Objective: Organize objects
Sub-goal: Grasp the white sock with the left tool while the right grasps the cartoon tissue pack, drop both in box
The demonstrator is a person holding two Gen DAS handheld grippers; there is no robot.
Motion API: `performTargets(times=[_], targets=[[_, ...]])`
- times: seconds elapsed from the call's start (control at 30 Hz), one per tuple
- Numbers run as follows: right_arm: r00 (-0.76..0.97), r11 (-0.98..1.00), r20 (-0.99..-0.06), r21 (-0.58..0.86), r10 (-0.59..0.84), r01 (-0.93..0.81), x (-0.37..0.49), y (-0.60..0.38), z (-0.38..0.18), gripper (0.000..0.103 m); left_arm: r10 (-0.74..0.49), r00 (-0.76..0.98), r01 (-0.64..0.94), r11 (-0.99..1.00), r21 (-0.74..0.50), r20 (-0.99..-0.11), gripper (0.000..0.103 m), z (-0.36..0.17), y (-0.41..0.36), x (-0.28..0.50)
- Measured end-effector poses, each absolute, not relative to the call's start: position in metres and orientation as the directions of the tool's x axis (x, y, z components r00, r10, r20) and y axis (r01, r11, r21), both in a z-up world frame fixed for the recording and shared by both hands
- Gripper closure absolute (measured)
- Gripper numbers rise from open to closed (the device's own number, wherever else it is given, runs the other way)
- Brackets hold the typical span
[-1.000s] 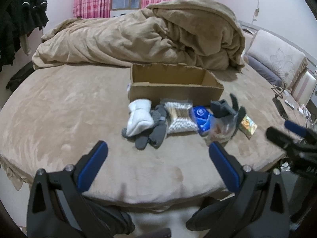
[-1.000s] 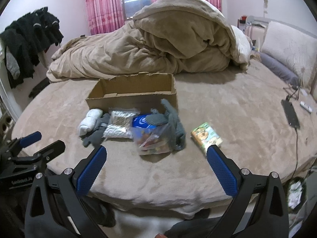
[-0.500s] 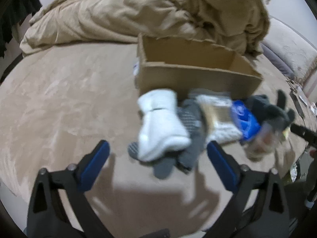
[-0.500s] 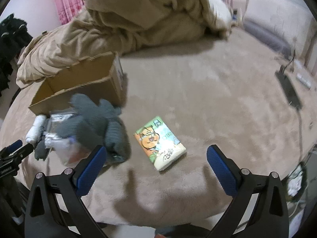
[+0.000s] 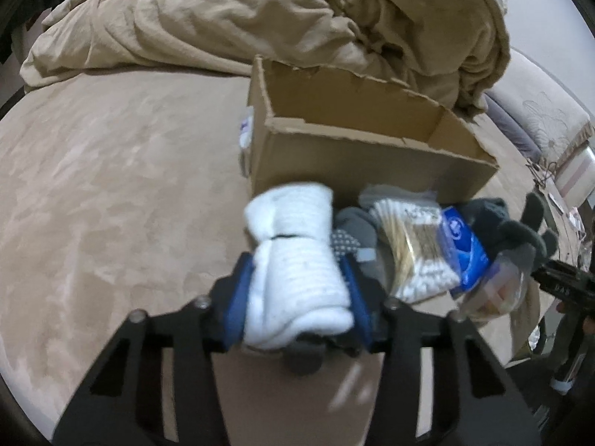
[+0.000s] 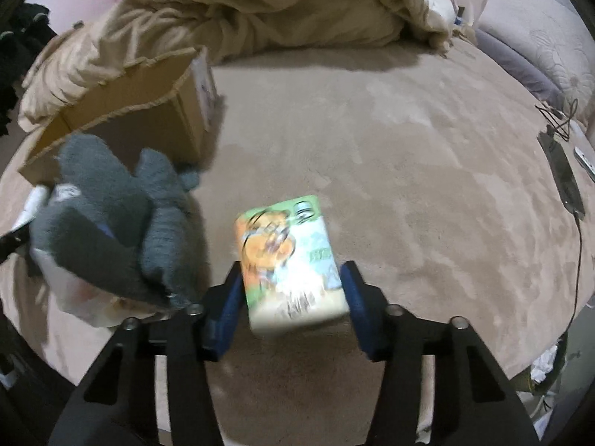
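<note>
Left gripper is pinching one rolled white sock bundle; right gripper is pinching one green-orange printed packet. One open brown cardboard box is sitting mid-bed.

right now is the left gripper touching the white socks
Touching. In the left wrist view both blue pads of the left gripper press against the sides of the white sock roll, with no gap on either side.

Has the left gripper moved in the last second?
Yes. The left gripper went forward toward the box, which looms larger, and its fingers now close around the white socks.
</note>
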State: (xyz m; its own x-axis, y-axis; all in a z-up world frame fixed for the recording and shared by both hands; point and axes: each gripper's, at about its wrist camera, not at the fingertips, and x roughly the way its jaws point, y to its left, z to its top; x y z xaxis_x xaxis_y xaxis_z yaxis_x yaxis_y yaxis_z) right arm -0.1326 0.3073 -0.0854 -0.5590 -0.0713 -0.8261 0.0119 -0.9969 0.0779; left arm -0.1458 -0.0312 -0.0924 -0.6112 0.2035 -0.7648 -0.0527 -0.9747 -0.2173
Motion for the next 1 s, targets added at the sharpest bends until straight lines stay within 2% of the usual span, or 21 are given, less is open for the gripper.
performTargets(times=[0.33,0.6,1.0], targets=[[-0.618,-0.995,-0.78,0.094,-0.1,0.041,-0.114,0.299,-0.059,0.054,0.238,-0.646,-0.067,-0.964,-0.257,-0.726,0.06,-0.07,-0.037,-0.118],[-0.673,-0.99,-0.726,0.111,-0.14,0.085,-0.104,0.282,-0.021,0.054,0.27,-0.694,-0.103,-0.955,-0.28,-0.668,0.061,-0.028,-0.041,-0.098],[-0.702,-0.972,-0.673,0.137,-0.232,0.19,-0.173,0.244,0.022,0.054,0.325,-0.718,-0.188,-0.942,-0.277,-0.616,0.061,0.012,-0.005,-0.16]])
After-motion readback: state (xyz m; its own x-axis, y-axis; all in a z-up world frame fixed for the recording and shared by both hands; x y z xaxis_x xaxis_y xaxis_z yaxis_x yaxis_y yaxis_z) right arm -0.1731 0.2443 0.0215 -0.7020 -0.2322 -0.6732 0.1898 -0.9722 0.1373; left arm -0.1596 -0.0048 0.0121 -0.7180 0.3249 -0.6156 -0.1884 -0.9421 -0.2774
